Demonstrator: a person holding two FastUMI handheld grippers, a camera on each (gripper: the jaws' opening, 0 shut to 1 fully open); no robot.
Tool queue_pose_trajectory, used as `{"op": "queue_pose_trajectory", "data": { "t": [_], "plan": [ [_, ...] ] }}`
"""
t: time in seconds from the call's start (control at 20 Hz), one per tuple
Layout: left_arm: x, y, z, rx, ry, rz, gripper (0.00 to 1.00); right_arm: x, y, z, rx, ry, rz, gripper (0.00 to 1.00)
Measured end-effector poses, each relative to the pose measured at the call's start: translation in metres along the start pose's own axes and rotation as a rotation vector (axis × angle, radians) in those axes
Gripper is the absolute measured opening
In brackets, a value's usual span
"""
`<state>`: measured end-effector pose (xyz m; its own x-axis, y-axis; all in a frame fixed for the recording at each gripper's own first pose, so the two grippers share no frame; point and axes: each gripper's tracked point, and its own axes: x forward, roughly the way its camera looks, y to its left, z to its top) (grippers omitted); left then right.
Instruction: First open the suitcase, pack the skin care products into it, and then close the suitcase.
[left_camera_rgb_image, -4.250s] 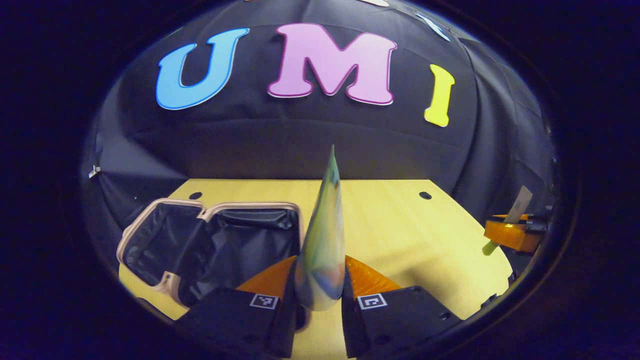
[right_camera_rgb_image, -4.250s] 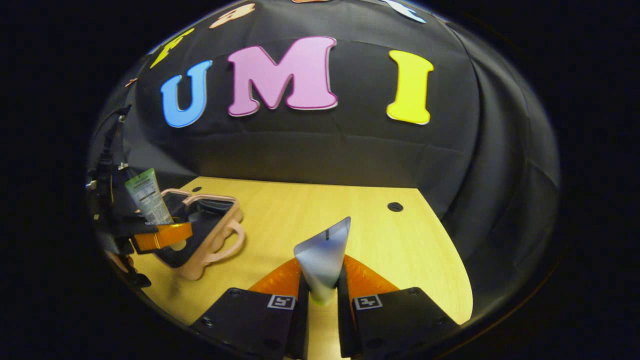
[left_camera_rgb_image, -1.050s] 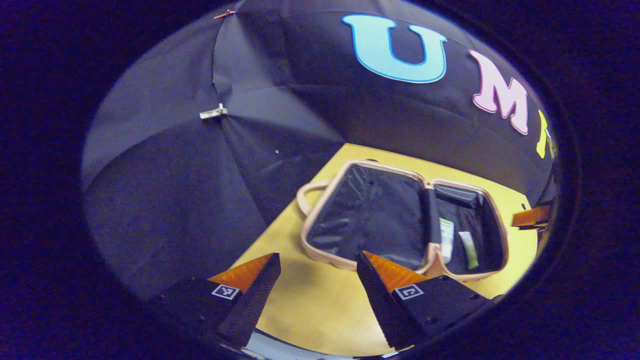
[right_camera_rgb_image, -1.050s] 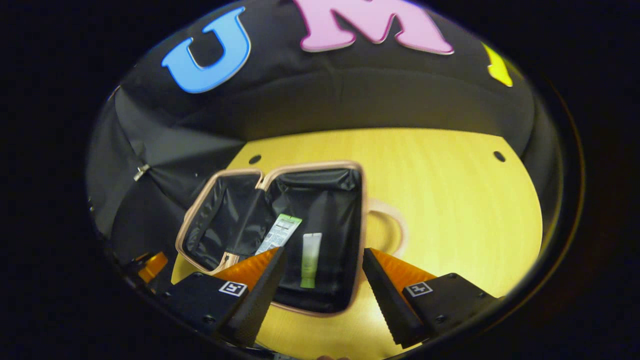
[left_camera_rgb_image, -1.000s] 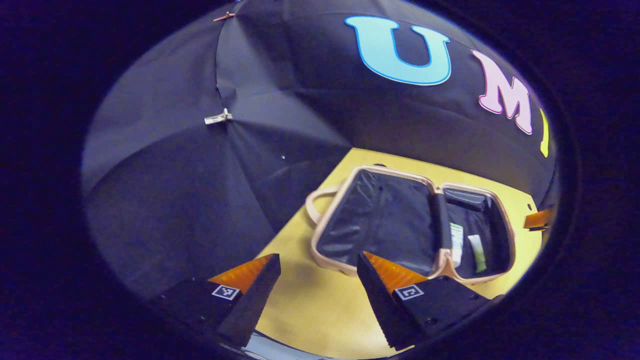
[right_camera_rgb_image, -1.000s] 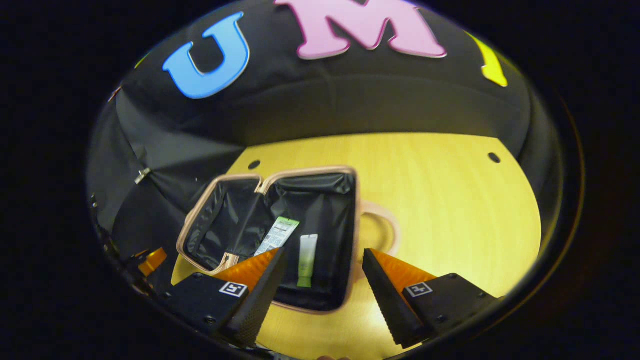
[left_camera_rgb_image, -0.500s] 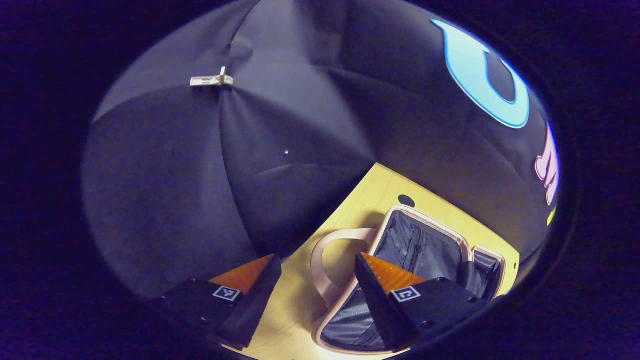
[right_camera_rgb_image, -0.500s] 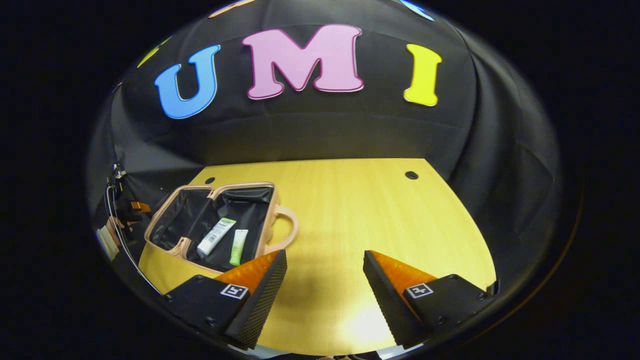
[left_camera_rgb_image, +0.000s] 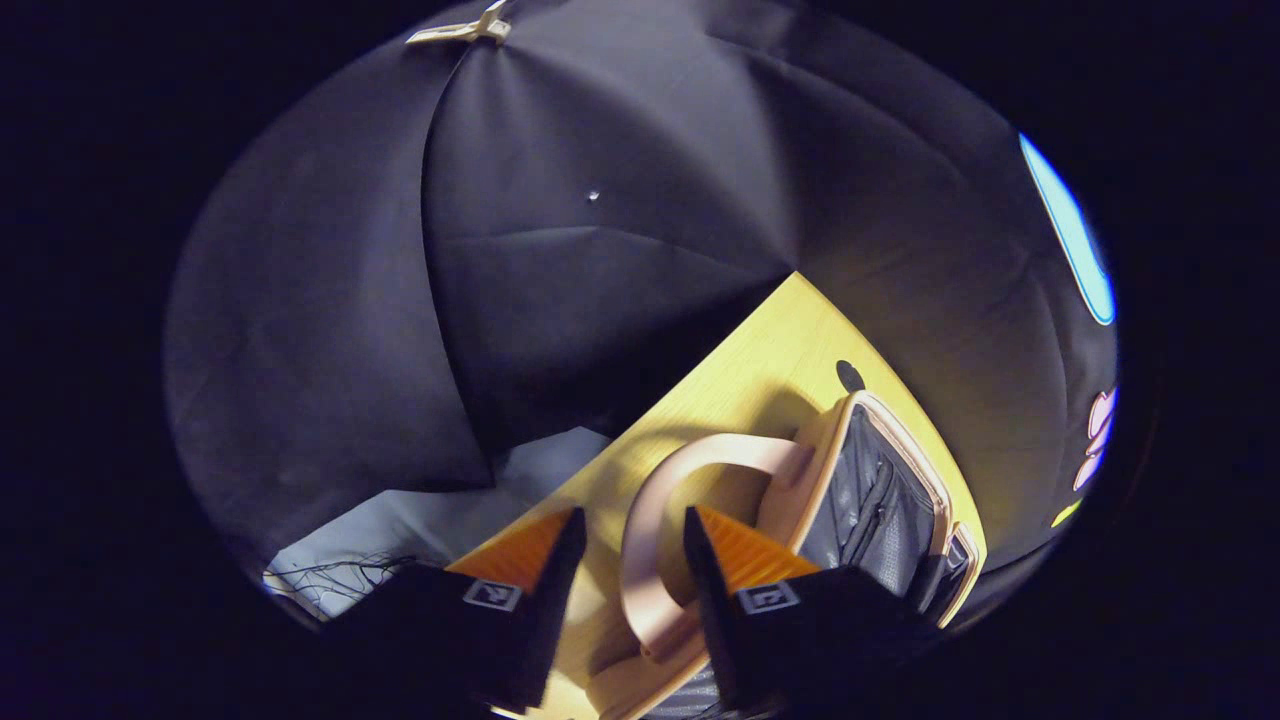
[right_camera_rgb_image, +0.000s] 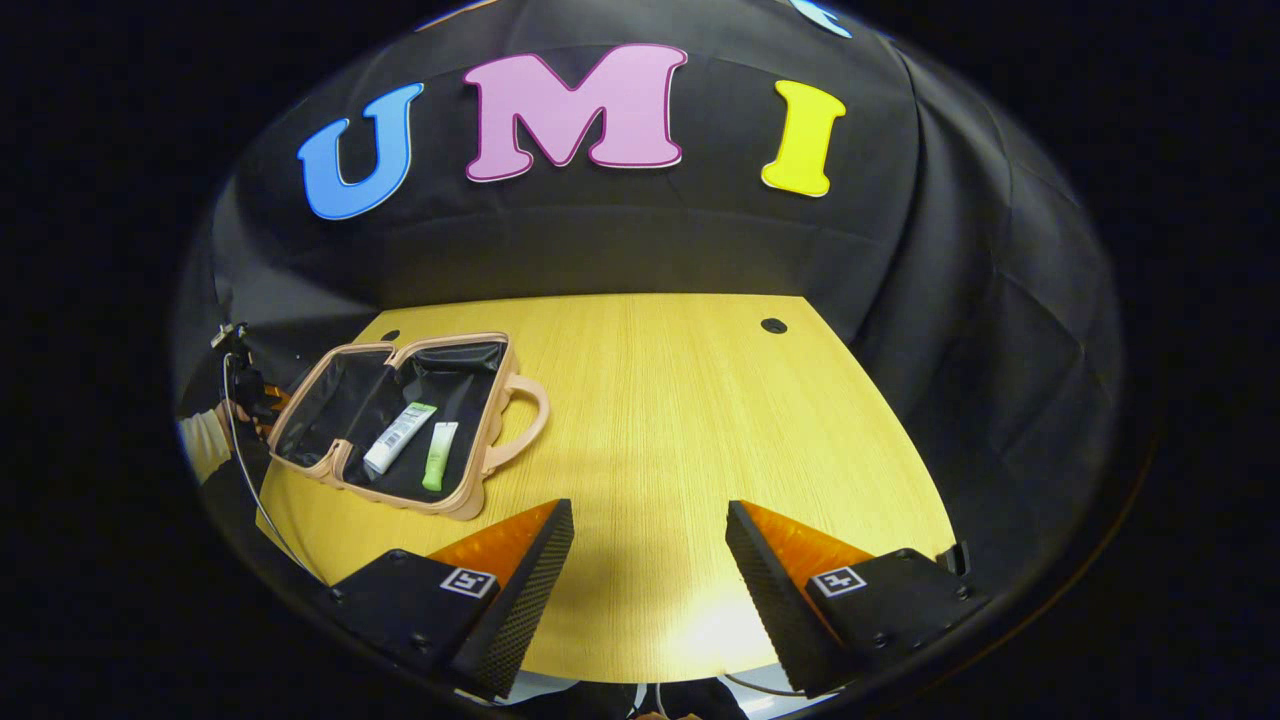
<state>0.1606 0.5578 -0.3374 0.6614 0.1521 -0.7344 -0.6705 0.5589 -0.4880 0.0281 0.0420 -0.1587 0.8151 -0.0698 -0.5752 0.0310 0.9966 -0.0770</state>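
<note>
Yellow wooden table (right_camera_rgb_image: 680, 420) is carrying the open suitcase (right_camera_rgb_image: 400, 430), with two tubes (right_camera_rgb_image: 415, 450) lying inside. Its handle (left_camera_rgb_image: 665, 520) is being straddled, not yet pinched, by the spread left claw (left_camera_rgb_image: 625, 560). The right claw (right_camera_rgb_image: 650, 560) is being held spread, well apart from the suitcase.

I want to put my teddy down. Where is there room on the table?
The table is bare from the suitcase handle across to its right edge, and forward to the right gripper. Its left side is crowded: the open suitcase holds two tubes.
</note>
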Motion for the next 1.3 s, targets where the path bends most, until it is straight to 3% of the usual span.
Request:
{"op": "queue_pose_trajectory", "data": {
  "t": [0.15,0.35,0.5,0.65,0.9,1.15,1.3],
  "plan": [
    [0.0,-0.006,-0.002,-0.036,0.015,-0.054,0.23,-0.005,-0.003,-0.015,-0.058,0.031,-0.001,0.97],
    [-0.022,-0.021,0.009,0.017,-0.052,-0.09,0.12,-0.009,-0.007,-0.023,-0.055,0.042,-0.009,0.97],
    [-0.054,-0.036,0.03,0.138,-0.149,-0.087,0.08,-0.007,-0.013,-0.024,-0.035,0.024,-0.028,0.98],
    [-0.106,-0.072,0.048,0.289,-0.259,-0.147,0.07,-0.007,-0.016,-0.024,-0.02,0.008,-0.03,0.98],
    [-0.224,-0.174,0.059,0.484,-0.375,-0.342,0.06,-0.01,-0.025,-0.023,0.017,-0.009,-0.045,0.98],
    [-0.278,-0.291,-0.021,0.491,-0.33,-0.601,0.06,-0.016,-0.033,-0.014,0.033,-0.049,-0.041,0.98],
    [-0.288,-0.337,-0.077,0.489,-0.243,-0.705,0.06,-0.02,-0.043,-0.002,0.02,-0.097,-0.056,0.98]
  ]
}}
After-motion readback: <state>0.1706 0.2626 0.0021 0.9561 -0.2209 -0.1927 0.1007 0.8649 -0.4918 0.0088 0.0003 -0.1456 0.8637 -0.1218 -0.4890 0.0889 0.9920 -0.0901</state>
